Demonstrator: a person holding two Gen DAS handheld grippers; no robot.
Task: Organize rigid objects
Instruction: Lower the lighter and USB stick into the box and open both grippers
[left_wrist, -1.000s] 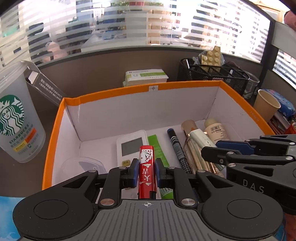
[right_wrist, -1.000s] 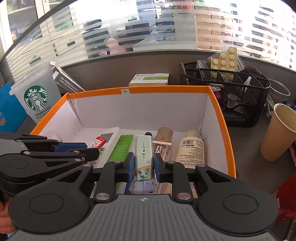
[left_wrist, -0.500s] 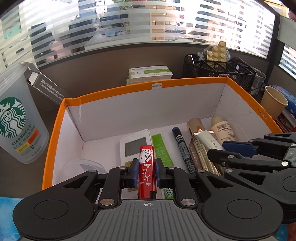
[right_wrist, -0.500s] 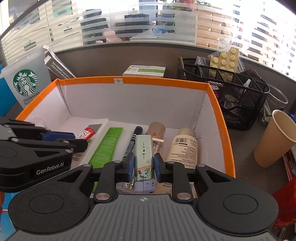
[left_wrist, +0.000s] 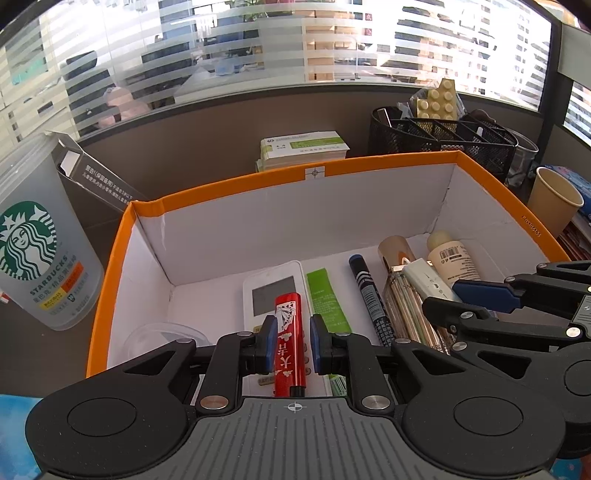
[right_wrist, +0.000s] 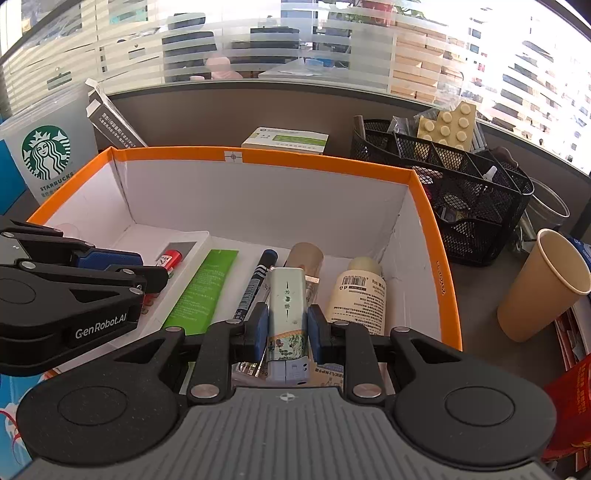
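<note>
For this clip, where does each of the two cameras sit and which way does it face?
Left wrist: on the left gripper, looking forward and down into the orange box; its fingers flank a red lighter; the right gripper shows at right.
Right wrist: on the right gripper, facing the same box; its fingers flank a pale lighter; the left gripper shows at left.
Shared: box, blue pen, green packet, Starbucks cup, mesh organizer, paper cup.
</note>
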